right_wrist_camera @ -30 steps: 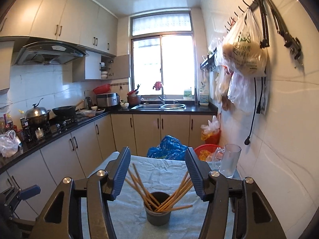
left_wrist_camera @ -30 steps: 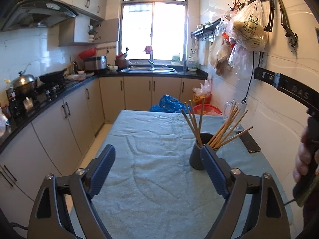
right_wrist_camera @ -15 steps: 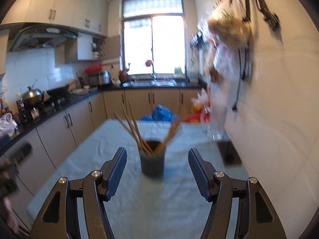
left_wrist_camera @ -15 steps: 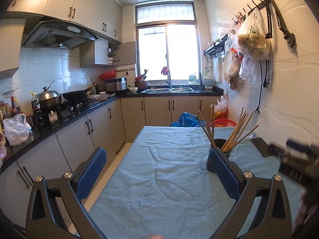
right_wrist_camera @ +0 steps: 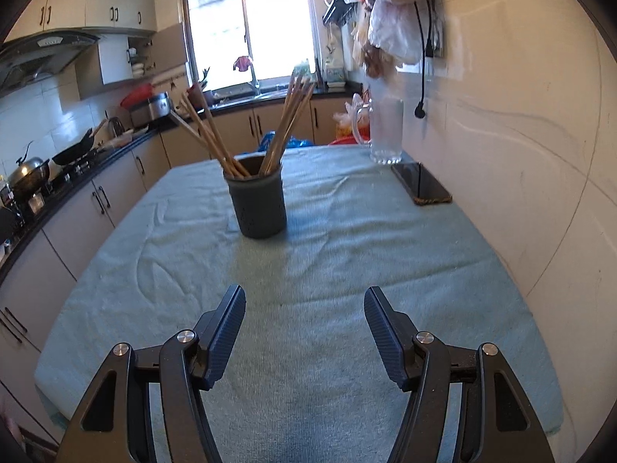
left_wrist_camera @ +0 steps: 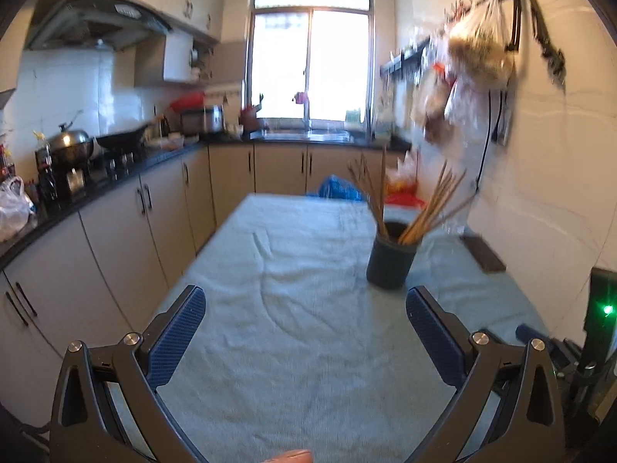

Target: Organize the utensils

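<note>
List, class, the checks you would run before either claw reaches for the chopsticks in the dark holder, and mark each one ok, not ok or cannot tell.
1. Left claw open and empty: ok.
2. Right claw open, nothing between its pads: ok.
3. Dark holder upright on the towel: ok.
4. Chopsticks inside the holder, fanned into two leaning bunches: ok.
5. Towel between the claws and the holder free of objects: ok.
6. Phone and glass mug apart from the holder, near the wall: ok.
</note>
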